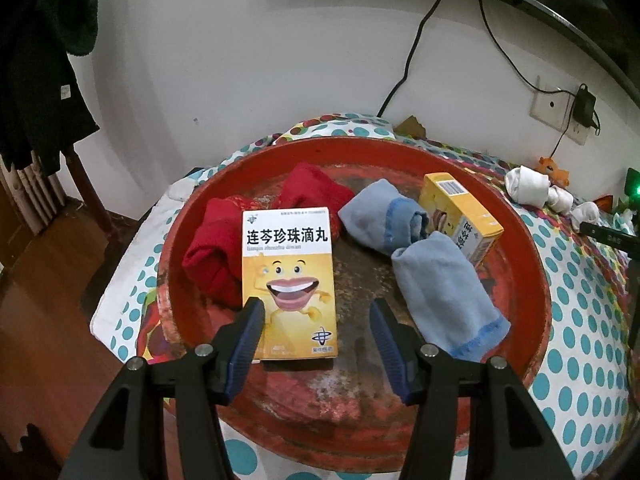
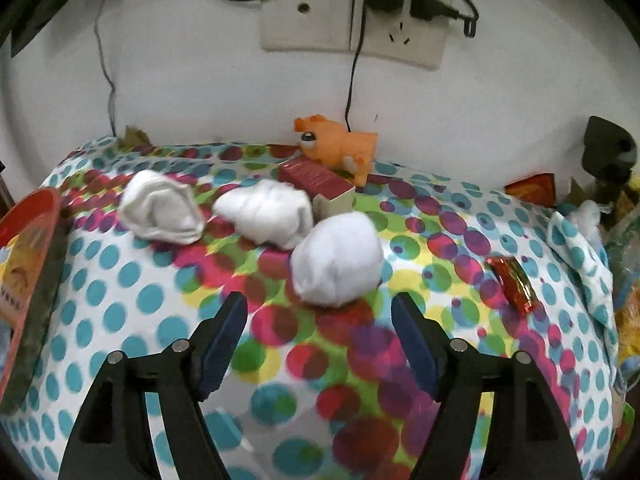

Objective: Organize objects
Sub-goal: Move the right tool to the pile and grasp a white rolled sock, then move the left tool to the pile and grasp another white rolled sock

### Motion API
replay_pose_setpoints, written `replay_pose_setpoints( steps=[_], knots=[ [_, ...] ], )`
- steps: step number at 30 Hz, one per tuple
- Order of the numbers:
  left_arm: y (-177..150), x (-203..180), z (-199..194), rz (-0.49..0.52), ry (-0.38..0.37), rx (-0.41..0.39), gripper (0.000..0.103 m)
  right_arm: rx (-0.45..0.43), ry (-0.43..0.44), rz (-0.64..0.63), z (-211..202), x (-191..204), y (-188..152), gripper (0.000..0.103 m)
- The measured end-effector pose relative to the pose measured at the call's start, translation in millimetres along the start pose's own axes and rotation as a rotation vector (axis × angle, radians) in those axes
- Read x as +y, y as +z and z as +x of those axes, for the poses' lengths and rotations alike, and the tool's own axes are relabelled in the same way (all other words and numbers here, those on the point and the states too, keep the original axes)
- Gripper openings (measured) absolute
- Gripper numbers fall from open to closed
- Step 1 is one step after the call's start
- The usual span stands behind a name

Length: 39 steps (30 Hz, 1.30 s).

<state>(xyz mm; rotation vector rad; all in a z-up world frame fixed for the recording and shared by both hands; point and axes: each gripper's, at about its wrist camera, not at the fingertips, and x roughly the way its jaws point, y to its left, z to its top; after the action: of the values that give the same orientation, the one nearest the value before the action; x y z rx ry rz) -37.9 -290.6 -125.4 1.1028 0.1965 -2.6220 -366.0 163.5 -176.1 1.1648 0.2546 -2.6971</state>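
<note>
Left gripper point(image 1: 316, 312): jaws spread wide, gripping nothing. Its left blue pad point(image 1: 250, 320) overlaps the lower left corner of the flat yellow cardboard medicine box with a cartoon mouth point(image 1: 289, 280); contact cannot be confirmed. The box lies in the round red tray point(image 1: 532, 280), directly ahead. Rolled red socks point(image 1: 224, 252) lie ahead left, pale blue rolled socks point(image 1: 444, 292) ahead right, and a second yellow box point(image 1: 460, 216) further ahead right.

Right gripper point(image 2: 318, 312): jaws released, empty, above the polka-dot cloth point(image 2: 132, 292). A white sock ball point(image 2: 336, 260) lies just ahead between the fingertips, not touched. Two more white sock bundles point(image 2: 264, 212) lie ahead left, apart from the gripper.
</note>
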Motion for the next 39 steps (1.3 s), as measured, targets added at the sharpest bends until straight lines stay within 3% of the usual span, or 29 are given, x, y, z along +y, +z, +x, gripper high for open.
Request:
replay_pose_setpoints(
  steps=[6,9,10,16,22,28,32,39],
  knots=[
    [-2.2,-5.4,-1.2,-0.005,-0.039,-0.015,0.056,0.017,-0.016,0.001,28.4,1.8,14.5,0.072],
    [-4.3,-12.1,-2.8,0.03,-0.027,-0.034,0.056,0.039,0.014,0.011,38.1,10.3,17.0,0.057],
    [-4.4,-14.4,-3.5,0.043,-0.029,-0.037,0.056,0.043,0.034,0.018,39.8,11.0,16.6,0.047],
    [-7.9,-26.1,-6.3,0.078,-0.029,-0.053,0.056,0.044,0.053,0.006,30.7,11.9,6.8,0.045],
    [-10.6,-43.3,-9.1,0.093,-0.045,-0.037,0.056,0.046,0.076,-0.01,4.7,-20.0,-21.1,0.045],
    [6.0,-93.6,-21.9,0.168,-0.087,-0.061,0.056,0.063,0.112,-0.027,-17.5,-33.6,-45.2,0.045],
    [26.0,-141.8,-27.1,0.201,-0.155,-0.076,0.056,0.066,0.116,-0.045,-24.6,-34.1,-51.5,0.045],
    [56.6,-213.8,13.7,0.149,-0.222,0.018,0.056,0.067,0.123,-0.041,-23.8,-33.6,-50.5,0.046]
  ],
)
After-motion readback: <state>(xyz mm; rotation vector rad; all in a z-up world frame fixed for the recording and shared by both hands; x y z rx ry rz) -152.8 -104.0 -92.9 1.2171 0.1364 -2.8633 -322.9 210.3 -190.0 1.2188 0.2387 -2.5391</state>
